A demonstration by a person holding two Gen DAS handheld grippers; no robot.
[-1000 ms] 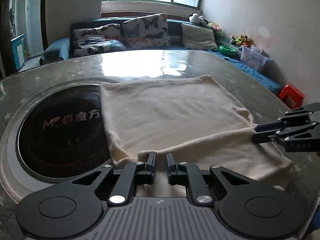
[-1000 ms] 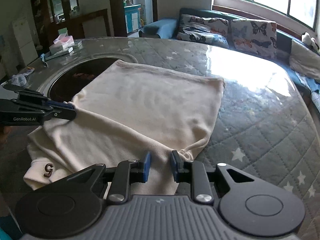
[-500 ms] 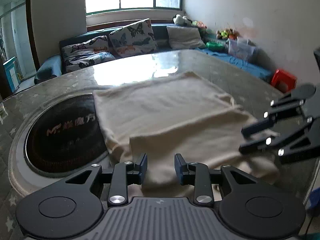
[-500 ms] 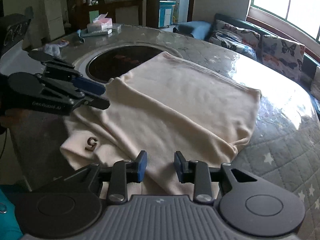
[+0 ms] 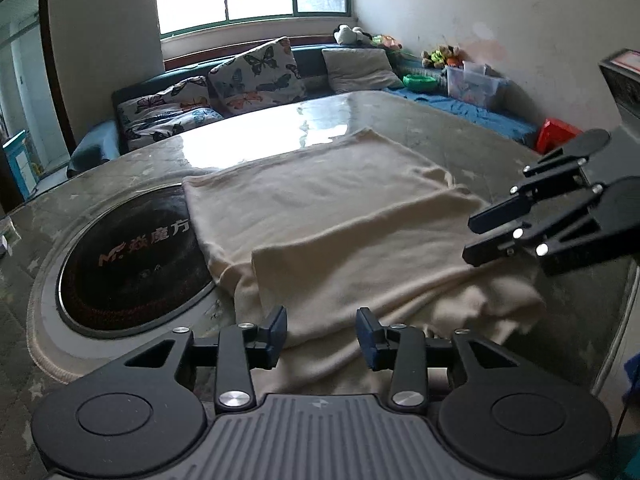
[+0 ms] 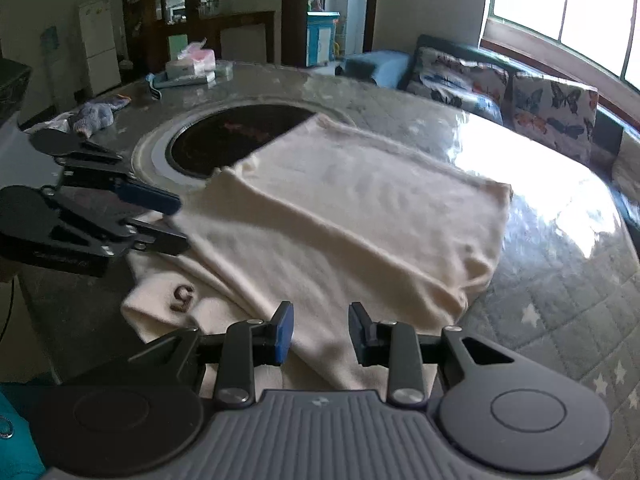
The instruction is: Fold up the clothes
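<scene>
The cream garment (image 5: 344, 216) lies spread on the round table (image 5: 460, 128), one side edge overlapping the dark round cooktop (image 5: 132, 252) set into the table's middle. Its near portion is already doubled over the rest, leaving a straight folded edge across the middle and a looser, bunched hem toward the table's near rim. A small brown "5" (image 6: 183, 297) marks the part beside that rim.

It looks like a soft knit: light, limp and with no stiffness, so it should sag from wherever it is pinched and keep no crease unless pressed flat. The fuzzy surface likely grips itself and drags a little on the table instead of sliding. Two matching corners or the ends of the folded edge seem the best places to pinch, taking both layers together so the lower one does not trail.

The left gripper (image 5: 322, 334) hovers over the near hem with its tongs apart and nothing between them. The right gripper (image 6: 320, 334) likewise stands apart and empty above the cloth.
</scene>
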